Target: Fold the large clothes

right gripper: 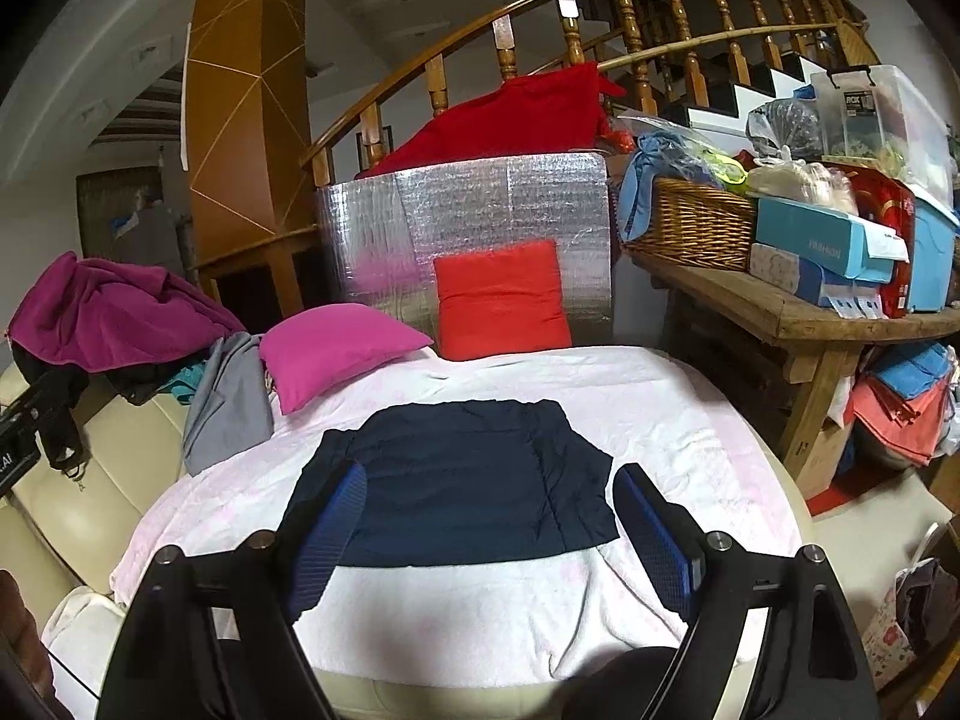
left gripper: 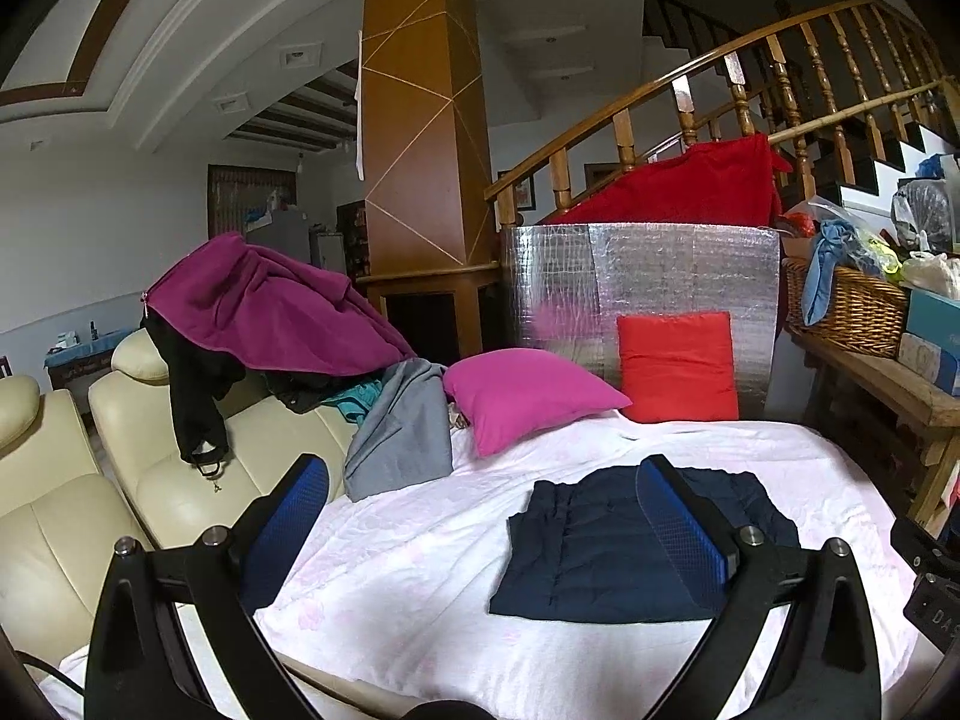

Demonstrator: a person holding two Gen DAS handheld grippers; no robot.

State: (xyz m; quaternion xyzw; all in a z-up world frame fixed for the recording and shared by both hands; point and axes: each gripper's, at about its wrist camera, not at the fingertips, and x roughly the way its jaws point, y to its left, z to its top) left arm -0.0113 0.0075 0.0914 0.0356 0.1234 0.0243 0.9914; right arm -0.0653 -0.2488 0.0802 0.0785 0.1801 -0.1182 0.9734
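Observation:
A dark navy garment (right gripper: 456, 480) lies folded into a flat rectangle on the pale pink sheet (right gripper: 660, 420); it also shows in the left wrist view, navy garment (left gripper: 594, 546). My right gripper (right gripper: 489, 480) hovers above its near edge, open, with nothing between the blue pads. My left gripper (left gripper: 480, 474) is open too and holds nothing. It hangs over the sheet (left gripper: 390, 570), with its right pad (left gripper: 678, 528) in front of the garment. A grey garment (left gripper: 402, 432) lies crumpled at the sheet's left edge.
A magenta cushion (right gripper: 336, 348) and a red cushion (right gripper: 501, 300) rest at the back against a silver foil panel (right gripper: 480, 204). A purple garment (left gripper: 270, 306) is heaped on the cream sofa (left gripper: 72, 510). A wooden bench (right gripper: 780, 306) with a wicker basket (right gripper: 690, 222) and boxes stands at right.

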